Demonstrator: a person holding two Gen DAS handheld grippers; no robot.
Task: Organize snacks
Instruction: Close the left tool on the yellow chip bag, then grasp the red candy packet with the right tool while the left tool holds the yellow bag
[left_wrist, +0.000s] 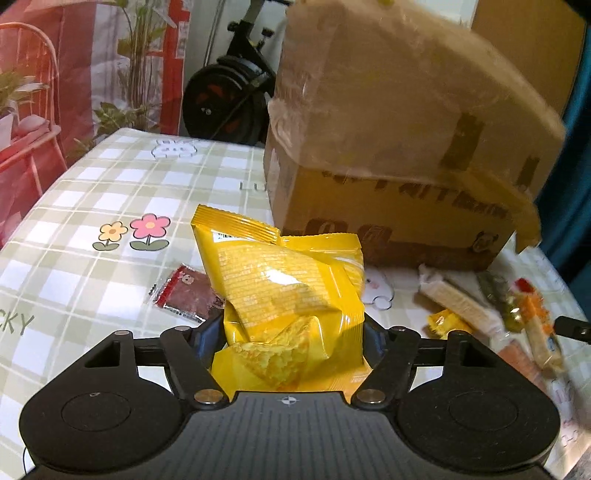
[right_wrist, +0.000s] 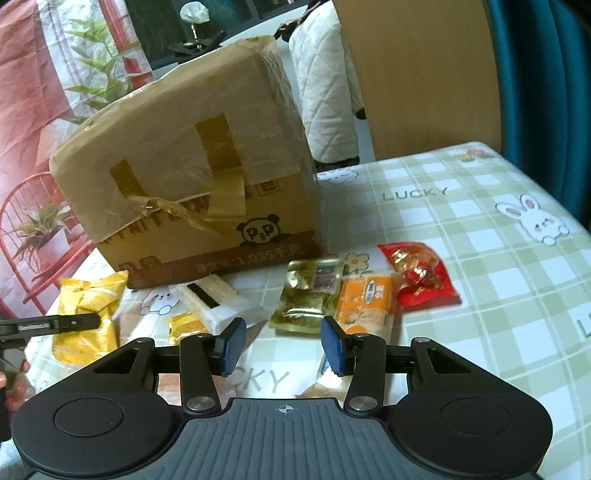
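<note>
A yellow snack bag (left_wrist: 284, 291) stands crumpled between the pads of my left gripper (left_wrist: 291, 328), which press on both its sides. In the right wrist view the same yellow bag (right_wrist: 85, 314) sits at the far left with a black finger of the left gripper (right_wrist: 74, 321) across it. My right gripper (right_wrist: 282, 345) hovers open over the table with nothing between its blue pads (right_wrist: 231, 343). Just beyond it lie a green-gold packet (right_wrist: 306, 295), an orange packet (right_wrist: 365, 306), a red packet (right_wrist: 421, 273), a white wafer packet (right_wrist: 210, 299) and a small yellow packet (right_wrist: 184, 325).
A taped cardboard box (right_wrist: 207, 206) with its flap folded down stands behind the snacks on the checked tablecloth (right_wrist: 480, 258). A dark red packet (left_wrist: 188, 295) lies left of the yellow bag. A wooden chair back (right_wrist: 417, 74) rises behind the table.
</note>
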